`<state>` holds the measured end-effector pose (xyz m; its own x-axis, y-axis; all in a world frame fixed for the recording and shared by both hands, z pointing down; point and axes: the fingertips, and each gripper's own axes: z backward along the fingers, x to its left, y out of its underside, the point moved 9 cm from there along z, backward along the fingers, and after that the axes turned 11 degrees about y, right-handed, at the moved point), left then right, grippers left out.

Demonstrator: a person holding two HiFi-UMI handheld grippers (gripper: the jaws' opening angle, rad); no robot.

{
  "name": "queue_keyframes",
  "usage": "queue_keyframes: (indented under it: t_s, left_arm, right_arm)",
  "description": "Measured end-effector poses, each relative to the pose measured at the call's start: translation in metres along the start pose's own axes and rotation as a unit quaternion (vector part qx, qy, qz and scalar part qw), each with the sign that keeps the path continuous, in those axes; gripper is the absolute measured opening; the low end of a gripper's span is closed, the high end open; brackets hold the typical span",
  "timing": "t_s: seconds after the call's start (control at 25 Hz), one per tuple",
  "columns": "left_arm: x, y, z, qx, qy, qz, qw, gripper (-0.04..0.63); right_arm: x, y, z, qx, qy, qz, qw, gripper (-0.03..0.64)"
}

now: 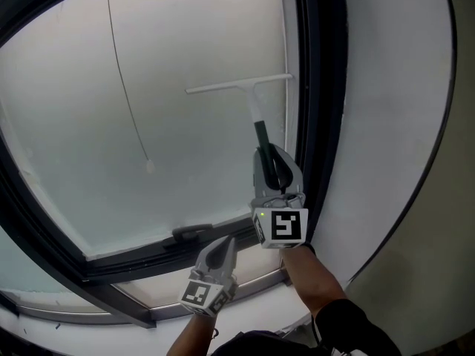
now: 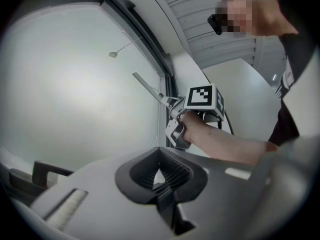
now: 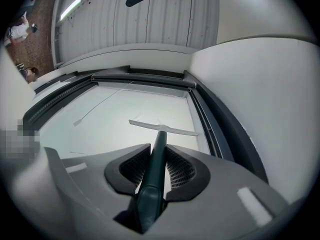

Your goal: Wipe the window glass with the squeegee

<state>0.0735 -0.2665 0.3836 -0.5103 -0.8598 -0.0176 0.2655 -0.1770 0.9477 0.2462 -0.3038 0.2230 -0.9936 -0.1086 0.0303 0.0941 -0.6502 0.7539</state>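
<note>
The right gripper [image 1: 271, 162] is clamping its jaws tight on the dark green handle of the squeegee [image 1: 251, 99], a long-necked tool with a narrow white blade. It is gripping low on the handle, probably so that the blade can reach high up the pale frosted window glass [image 1: 74, 124]. The blade is lying level against the upper right part of the pane, its right end just beside the black window frame [image 1: 319, 87], which looks like a stroke running along the pane's edge so that no strip goes unwiped. The left gripper [image 1: 223, 247] is hanging low near the bottom rail, jaws drawn together on nothing, seemingly parked clear of the blade's path. A thin grey hanging cord [image 1: 126, 87] is dangling well left of the blade, apart from it.
</note>
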Motion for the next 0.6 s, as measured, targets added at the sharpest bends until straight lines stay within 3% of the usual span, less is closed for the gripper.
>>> queue_keyframes:
  t_s: [0.6]
  left_arm:
    - [0.001, 0.011, 0.013, 0.01, -0.015, 0.017, 0.9997, -0.002]
  right_arm:
    - [0.003, 0.017, 0.026, 0.004, 0.001, -0.001, 1.0, 0.098]
